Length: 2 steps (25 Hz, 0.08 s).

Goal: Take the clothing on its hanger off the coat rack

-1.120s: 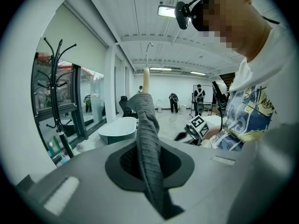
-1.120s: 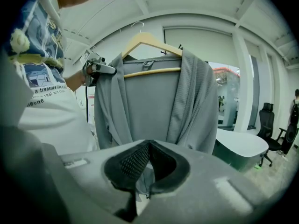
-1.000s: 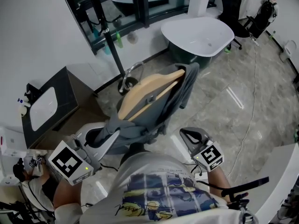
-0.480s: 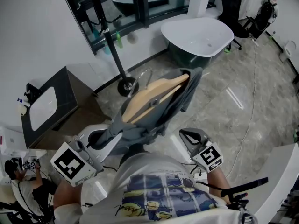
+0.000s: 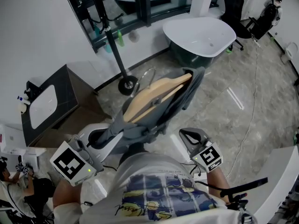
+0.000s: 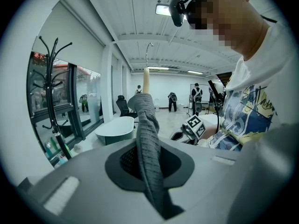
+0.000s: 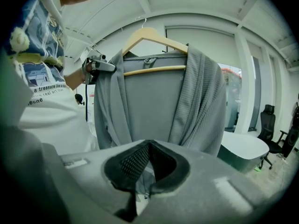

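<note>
Pinching the soft, light grey cardigan (image 6: 147, 125): left gripper (image 6: 149, 167) clamped on fabric, right gripper (image 7: 145, 167) shut, empty. We reckon the stiff wooden hanger (image 7: 166, 38) is the safer hold.

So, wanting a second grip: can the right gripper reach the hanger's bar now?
Probably yes: the hanger bar shows bare ahead of the right gripper, nothing between, though its jaws are shut.

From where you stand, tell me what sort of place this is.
Probably a mock bathroom inside an open office or lab: a freestanding tub and a sink counter stand near office chairs.
</note>
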Available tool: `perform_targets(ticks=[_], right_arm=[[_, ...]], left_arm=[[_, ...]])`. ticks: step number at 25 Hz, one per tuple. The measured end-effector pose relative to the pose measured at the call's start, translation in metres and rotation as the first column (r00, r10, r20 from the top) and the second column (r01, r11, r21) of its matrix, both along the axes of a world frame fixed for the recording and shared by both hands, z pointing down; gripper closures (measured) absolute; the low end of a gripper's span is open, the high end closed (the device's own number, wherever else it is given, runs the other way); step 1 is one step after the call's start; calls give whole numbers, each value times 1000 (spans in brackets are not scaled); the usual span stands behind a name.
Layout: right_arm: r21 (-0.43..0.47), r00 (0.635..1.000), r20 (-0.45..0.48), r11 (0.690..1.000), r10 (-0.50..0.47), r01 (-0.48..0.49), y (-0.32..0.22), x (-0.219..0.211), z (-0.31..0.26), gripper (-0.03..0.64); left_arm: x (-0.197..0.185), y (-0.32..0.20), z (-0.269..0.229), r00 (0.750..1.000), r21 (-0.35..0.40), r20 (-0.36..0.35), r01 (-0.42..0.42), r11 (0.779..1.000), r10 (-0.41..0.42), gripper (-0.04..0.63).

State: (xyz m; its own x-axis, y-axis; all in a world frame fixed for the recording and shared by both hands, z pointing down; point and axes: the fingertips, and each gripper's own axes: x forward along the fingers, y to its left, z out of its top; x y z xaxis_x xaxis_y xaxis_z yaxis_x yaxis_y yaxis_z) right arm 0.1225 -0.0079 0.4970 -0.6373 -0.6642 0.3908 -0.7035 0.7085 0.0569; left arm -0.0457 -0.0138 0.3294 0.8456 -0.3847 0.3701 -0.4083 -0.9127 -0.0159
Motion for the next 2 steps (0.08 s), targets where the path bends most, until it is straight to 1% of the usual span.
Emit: perform_targets(ticks=[2], right_arm=[[4, 1000, -4, 1000, -7, 7, -1, -2, -4, 615]], left_arm=[[0, -1, -1, 1000, -1, 1, 0, 1000, 0, 588]])
